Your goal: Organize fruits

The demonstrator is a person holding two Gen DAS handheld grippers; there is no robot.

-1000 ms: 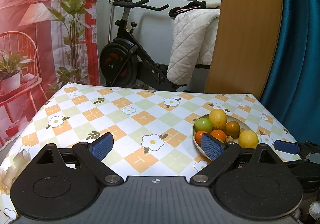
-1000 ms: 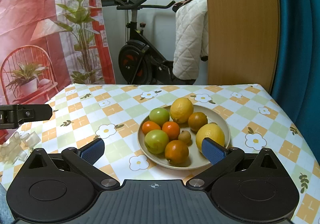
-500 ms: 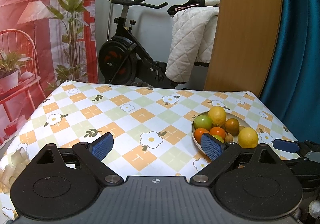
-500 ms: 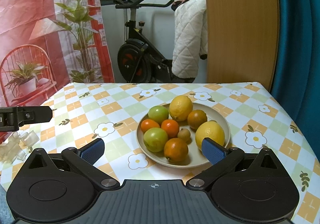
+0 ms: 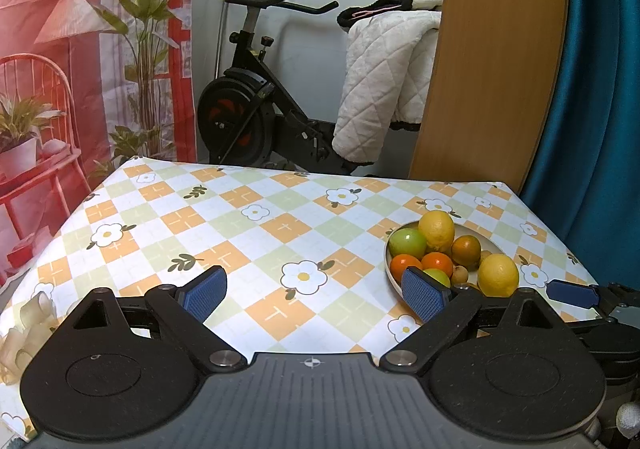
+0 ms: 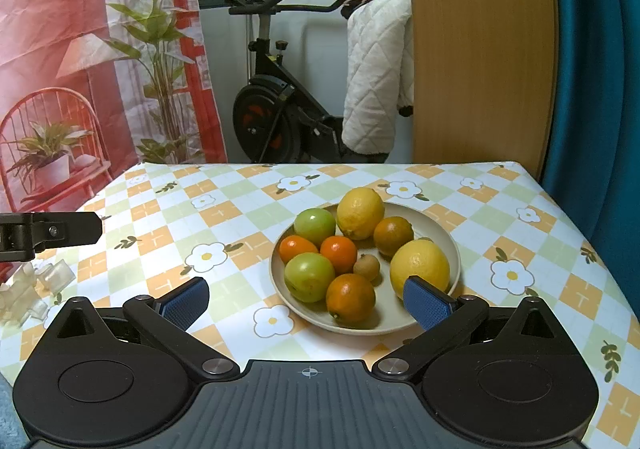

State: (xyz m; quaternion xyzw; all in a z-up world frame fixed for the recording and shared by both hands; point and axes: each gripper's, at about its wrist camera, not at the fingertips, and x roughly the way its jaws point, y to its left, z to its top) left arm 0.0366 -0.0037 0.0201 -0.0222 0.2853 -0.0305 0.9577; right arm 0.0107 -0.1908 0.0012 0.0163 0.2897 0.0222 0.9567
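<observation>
Jaws spread wide on both left gripper [image 5: 314,295] & right gripper [image 6: 308,301], nothing between them. Plate [image 6: 454,249] of fruit sits on the table [image 6: 240,209] just ahead of right gripper at 12 o'clock; from left gripper it's at 2 o'clock.

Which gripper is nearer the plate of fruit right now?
Right. The right gripper faces the plate head-on, fingers open at its near rim. The left gripper sits off to the plate's left.

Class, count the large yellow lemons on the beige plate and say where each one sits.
2. One yellow lemon lies at the far side of the beige plate; the other lies at its near right. None appears hidden.
</observation>
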